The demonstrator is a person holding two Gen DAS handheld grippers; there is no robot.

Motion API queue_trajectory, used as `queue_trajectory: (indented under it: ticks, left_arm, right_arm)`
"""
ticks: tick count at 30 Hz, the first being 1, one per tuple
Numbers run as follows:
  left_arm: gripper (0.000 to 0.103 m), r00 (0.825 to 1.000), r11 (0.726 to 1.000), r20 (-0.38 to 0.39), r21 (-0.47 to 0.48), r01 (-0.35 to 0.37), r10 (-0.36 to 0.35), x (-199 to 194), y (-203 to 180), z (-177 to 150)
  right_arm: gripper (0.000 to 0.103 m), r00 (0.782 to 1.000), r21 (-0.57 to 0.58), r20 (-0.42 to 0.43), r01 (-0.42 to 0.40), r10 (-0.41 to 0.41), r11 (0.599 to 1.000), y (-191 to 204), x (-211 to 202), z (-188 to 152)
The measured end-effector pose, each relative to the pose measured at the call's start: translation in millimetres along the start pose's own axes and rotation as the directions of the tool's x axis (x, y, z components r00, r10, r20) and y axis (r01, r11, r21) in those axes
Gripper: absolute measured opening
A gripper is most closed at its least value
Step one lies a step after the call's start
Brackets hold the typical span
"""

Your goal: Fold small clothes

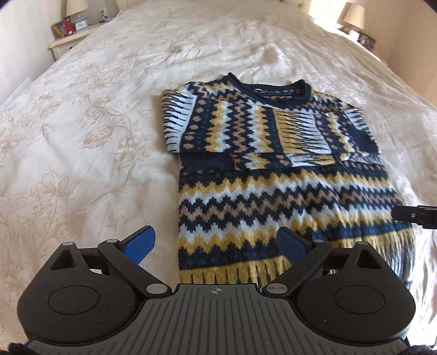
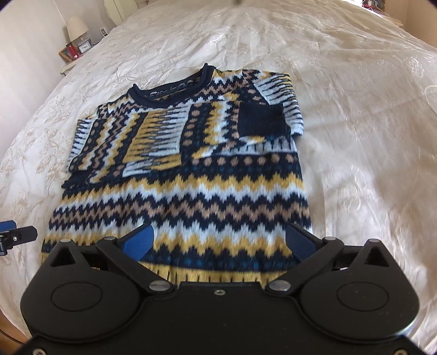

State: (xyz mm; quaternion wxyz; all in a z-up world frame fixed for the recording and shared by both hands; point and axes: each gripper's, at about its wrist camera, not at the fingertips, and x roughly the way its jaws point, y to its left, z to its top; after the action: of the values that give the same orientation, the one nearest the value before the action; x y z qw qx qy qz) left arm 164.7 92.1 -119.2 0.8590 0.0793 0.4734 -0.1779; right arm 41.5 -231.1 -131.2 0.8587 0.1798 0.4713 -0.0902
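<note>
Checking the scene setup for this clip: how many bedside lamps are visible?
2. One lamp stands on the nightstand left of the bed's far end; another lamp sits at the far right. Others may be outside the frame.

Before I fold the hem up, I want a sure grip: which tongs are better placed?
Probably the right tongs: open, centred over the sweater hem. The left tongs, also open, straddle its left edge.

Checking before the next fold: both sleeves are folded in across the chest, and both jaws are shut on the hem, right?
Not quite: the sleeves are folded in, but both wrist views show open jaws over the sweater's hem, left gripper and right gripper holding nothing.
</note>
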Motion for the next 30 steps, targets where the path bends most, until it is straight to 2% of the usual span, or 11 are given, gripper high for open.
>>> queue_trajectory:
  ticks: [9,12,14,20,21,24,30]
  left_arm:
    - [0.090,0.998,0.998,0.029,-0.019,0.061,-0.061,-15.1,0.7,-32.8]
    - [0.088,0.999,0.998,0.033,-0.054,0.028,-0.026,-21.7,0.2,-45.1]
    - [0.079,1.000,0.998,0.028,-0.068,-0.004,0.006,-25.1,-2.1,-53.8]
    - [0.077,0.996,0.994,-0.021,-0.063,-0.092,0.091,-33.8,-15.8,-83.4]
    - [0.077,0.996,0.995,-0.030,-0.049,-0.089,0.087,-34.6,-19.0,-88.5]
    - [0.067,0.995,0.997,-0.066,-0.024,-0.077,0.075,-35.7,-28.3,-105.7]
    - [0.059,0.992,0.996,-0.106,-0.057,-0.071,0.064,-40.5,-37.8,-138.3]
  right_arm:
    - [0.102,1.000,0.040,0.009,0.016,-0.016,0.999,6.9,-19.0,-42.1]
    - [0.102,1.000,0.008,-0.001,0.009,-0.009,1.000,6.7,-22.6,-54.3]
    - [0.102,1.000,-0.007,-0.007,0.001,-0.001,1.000,4.4,-25.9,-62.3]
    - [0.102,1.000,-0.006,0.016,-0.023,0.023,1.000,-10.6,-44.6,-85.8]
    - [0.102,1.000,-0.006,0.016,-0.023,0.023,1.000,-10.6,-44.6,-85.8]
    - [0.102,0.999,0.023,0.023,-0.032,0.032,0.999,-24.9,-55.0,-106.5]
    - [0.102,0.999,0.018,-0.017,-0.051,0.051,0.999,-38.3,-58.8,-137.2]
